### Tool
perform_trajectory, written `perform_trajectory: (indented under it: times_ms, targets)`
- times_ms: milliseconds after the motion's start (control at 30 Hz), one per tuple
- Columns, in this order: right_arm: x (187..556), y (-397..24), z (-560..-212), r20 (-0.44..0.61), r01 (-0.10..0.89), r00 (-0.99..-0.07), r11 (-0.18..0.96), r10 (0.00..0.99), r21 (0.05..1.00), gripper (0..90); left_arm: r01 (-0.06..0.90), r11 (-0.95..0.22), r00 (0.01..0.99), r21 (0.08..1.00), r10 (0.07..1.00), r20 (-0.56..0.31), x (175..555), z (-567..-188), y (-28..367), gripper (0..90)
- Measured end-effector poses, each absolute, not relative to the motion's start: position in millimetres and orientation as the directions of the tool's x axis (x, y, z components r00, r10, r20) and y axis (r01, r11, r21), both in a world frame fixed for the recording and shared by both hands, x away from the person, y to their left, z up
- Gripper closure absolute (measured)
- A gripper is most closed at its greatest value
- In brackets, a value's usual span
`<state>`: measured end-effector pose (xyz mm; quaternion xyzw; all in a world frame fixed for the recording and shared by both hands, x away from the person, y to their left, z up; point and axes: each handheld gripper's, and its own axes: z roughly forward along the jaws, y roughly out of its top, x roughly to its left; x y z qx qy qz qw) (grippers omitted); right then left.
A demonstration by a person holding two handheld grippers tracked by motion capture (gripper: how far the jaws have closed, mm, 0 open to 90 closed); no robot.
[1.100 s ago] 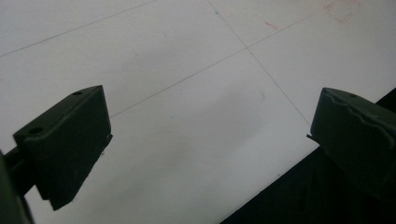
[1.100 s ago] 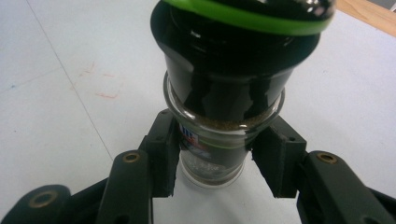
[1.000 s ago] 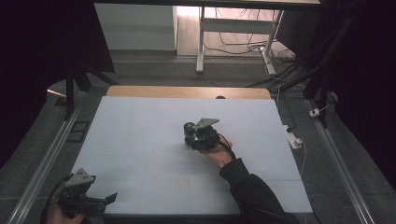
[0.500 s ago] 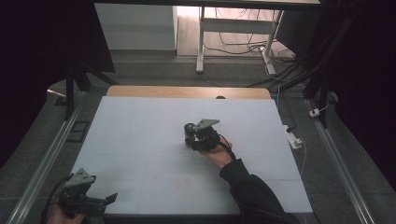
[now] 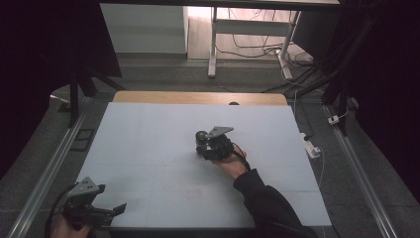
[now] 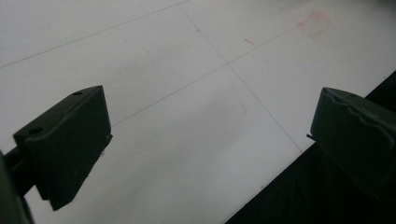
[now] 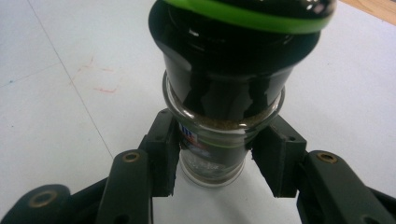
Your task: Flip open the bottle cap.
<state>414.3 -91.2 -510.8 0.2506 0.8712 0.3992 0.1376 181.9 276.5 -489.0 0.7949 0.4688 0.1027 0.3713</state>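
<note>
Jar: a small glass spice jar [image 7: 212,154] with a black cap [image 7: 233,60] ringed in green, seen near the middle of the counter [image 5: 148,144] in the high view, standing upright with its base on the surface.
Contents: a brown powder line shows just under the cap; a printed label faces the left finger.
Right gripper [image 7: 215,156]: fingers [image 7: 163,154] flank the glass body low down, below the cap; both pads look to be touching or very nearly touching the glass, so the jar appears held.
Right hand [image 5: 232,166]: reaches in from the near edge, sleeve behind it.
Left gripper [image 6: 210,140]: fingers spread wide, nothing between them, hovering over the near left corner of the counter.
Step in hand (judged): securing or lifting the jar.
Doing it well: keep the grip centred and level on the glass, squeeze firmly since glass is slick, lift straight up because the heavy cap makes it top-heavy.
</note>
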Motion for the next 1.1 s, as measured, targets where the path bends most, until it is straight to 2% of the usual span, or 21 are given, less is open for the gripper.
perform_trajectory:
  times_ms: [533,1100]
  targets:
    - [415,-92,-511,-0.040,0.324,-0.838,0.557,0.543,0.765,52.6,0.587,-0.303,0.648,0.751,0.732,-0.211,206,-484,260,0.0]
    - [415,-92,-511,-0.041,0.323,-0.839,0.557,0.542,0.765,52.5,0.523,-0.310,0.686,0.794,0.706,-0.176,255,-469,228,0.0]
